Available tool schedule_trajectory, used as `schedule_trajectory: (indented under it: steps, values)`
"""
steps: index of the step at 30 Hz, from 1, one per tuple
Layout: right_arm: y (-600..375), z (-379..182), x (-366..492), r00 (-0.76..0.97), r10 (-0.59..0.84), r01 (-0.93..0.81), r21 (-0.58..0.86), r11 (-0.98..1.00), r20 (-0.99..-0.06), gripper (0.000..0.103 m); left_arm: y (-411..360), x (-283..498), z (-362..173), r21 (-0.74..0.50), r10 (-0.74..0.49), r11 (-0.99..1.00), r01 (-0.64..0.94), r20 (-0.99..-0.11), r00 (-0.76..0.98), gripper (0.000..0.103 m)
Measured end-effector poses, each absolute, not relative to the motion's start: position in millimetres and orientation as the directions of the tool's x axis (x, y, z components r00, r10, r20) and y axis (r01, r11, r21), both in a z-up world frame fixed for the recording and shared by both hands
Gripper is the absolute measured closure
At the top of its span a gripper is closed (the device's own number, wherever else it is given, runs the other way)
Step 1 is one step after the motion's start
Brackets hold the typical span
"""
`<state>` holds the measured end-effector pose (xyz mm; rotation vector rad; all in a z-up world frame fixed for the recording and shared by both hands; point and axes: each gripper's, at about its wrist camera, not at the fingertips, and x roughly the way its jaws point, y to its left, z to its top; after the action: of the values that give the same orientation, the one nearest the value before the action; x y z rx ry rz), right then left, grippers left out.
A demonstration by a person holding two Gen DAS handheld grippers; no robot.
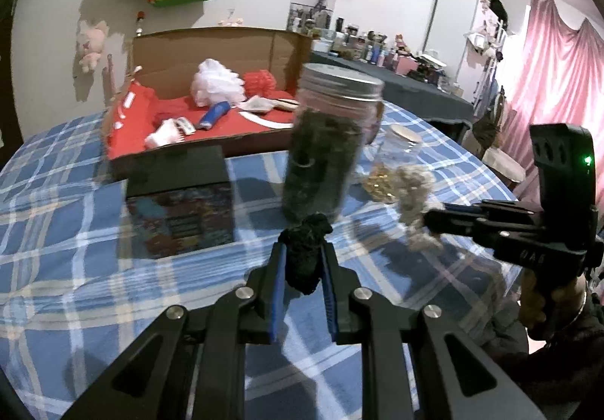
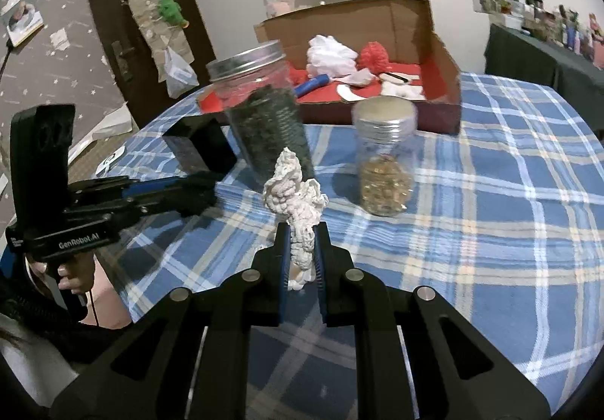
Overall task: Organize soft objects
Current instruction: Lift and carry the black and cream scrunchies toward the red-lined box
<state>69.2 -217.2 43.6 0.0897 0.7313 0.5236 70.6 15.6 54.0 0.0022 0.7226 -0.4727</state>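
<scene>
Black wad [image 1: 305, 261] between left jaws

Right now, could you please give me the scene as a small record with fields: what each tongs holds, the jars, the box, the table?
left tongs: shut on black soft piece
right tongs: shut on white crochet piece
tall jar: lid on, dark contents
small jar: lid on, golden contents
cardboard box: open, behind the jars, red lining, white and red soft items inside
table cover: blue plaid cloth
</scene>
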Motion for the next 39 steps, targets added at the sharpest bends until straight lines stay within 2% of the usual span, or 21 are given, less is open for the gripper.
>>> schedule_trajectory:
  steps: [26,31,39]
  values:
    - [-280,43,82,0.652,0.384,-0.262,0.28,0.923,-0.654,0.092,116,91,54,-0.143,-0.225,0.974,0.174,-0.675,0.702,0.084]
    - [-293,43,94,0.651,0.369,-0.228,0.293,0.928,-0.663,0.092,127,105,54,-0.13,-0.206,0.978,0.16,-0.684,0.7,0.084]
    - [-304,46,120,0.655,0.361,-0.219,0.29,0.932,-0.664,0.092,129,130,61,-0.118,-0.241,0.968,0.219,-0.669,0.704,0.084]
